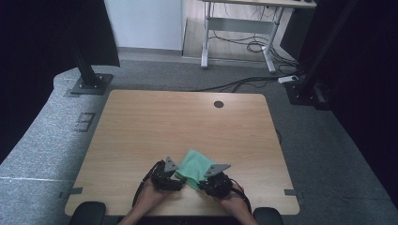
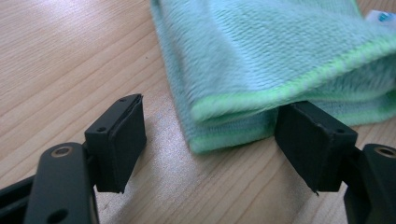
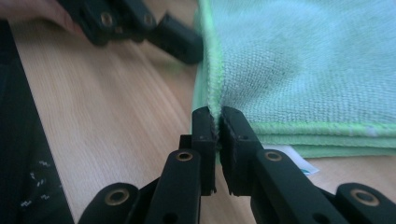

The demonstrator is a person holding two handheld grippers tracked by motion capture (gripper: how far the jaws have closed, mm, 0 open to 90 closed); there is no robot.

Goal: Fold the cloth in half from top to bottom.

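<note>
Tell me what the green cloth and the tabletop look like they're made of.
The green cloth looks like microfibre: a fine looped weave, matte, with a brighter stitched hem and soft stacked folds. The tabletop looks like light wood-grain laminate, smooth with a slight sheen; whether it is real wood I cannot tell.

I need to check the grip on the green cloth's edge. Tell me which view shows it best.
The right gripper view: the right gripper is shut on the green cloth's edge, close up. The left gripper view shows the folded layers between open fingers. The high view shows the cloth small, between both grippers.
</note>
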